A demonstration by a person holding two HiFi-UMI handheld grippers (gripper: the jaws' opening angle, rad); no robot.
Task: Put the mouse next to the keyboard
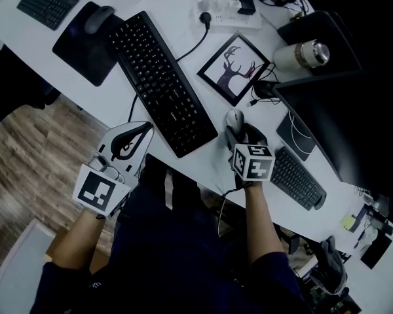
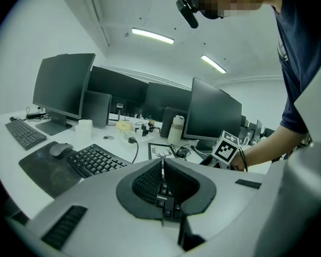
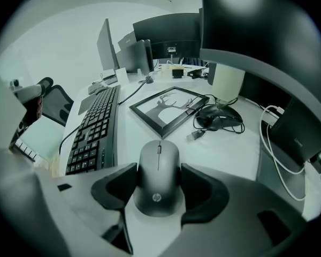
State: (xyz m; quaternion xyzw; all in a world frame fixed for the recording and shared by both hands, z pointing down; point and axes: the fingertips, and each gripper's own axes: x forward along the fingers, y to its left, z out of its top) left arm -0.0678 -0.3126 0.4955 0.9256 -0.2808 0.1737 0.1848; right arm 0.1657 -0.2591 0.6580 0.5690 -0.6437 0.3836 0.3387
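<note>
At 7 o'clock in the head view, by the bench (image 1: 213, 154) edge, the left hand-held gripper (image 1: 143, 133) is seen with its jaws pressed together and nothing between them. The black keyboard (image 1: 158, 84) is laid diagonally at 1 o'clock from it. Just beside the keyboard's near end, at its 3 o'clock, the grey mouse (image 1: 234, 118) is clasped on both flanks by the right hand-held gripper (image 1: 239, 135). A framed deer picture (image 1: 234, 69) is set at 12 o'clock from the mouse.
</note>
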